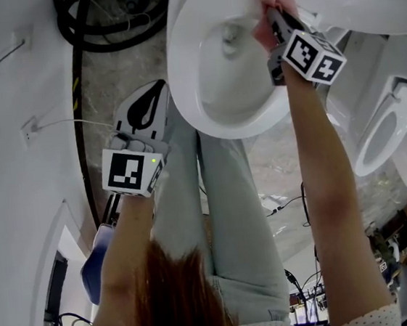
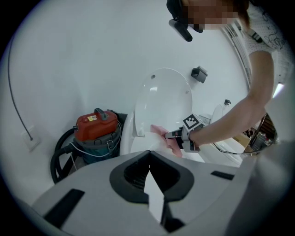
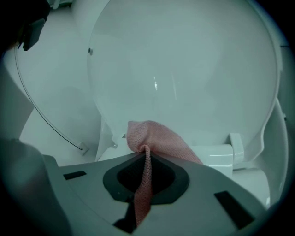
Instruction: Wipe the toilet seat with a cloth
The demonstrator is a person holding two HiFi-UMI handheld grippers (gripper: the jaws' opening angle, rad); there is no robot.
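Note:
A white toilet point(image 1: 194, 94) fills the top middle of the head view, its lid point(image 3: 184, 69) raised. My right gripper point(image 1: 272, 18) is at the back of the seat by the hinge point(image 3: 235, 144), shut on a pink cloth point(image 3: 154, 136) that bunches out past the jaws onto the seat. The left gripper view shows that cloth point(image 2: 161, 136) and right gripper point(image 2: 177, 134) against the seat from the side. My left gripper point(image 1: 157, 89) hangs left of the bowl, clear of it, its jaws closed together with nothing between them.
A red and grey vacuum point(image 2: 94, 126) with black hoses point(image 1: 100, 28) stands left of the toilet. A second toilet point(image 1: 382, 131) is at the right. The person's jeans-clad legs point(image 1: 221, 193) stand in front of the bowl. A white wall point(image 1: 11, 144) with a cable runs along the left.

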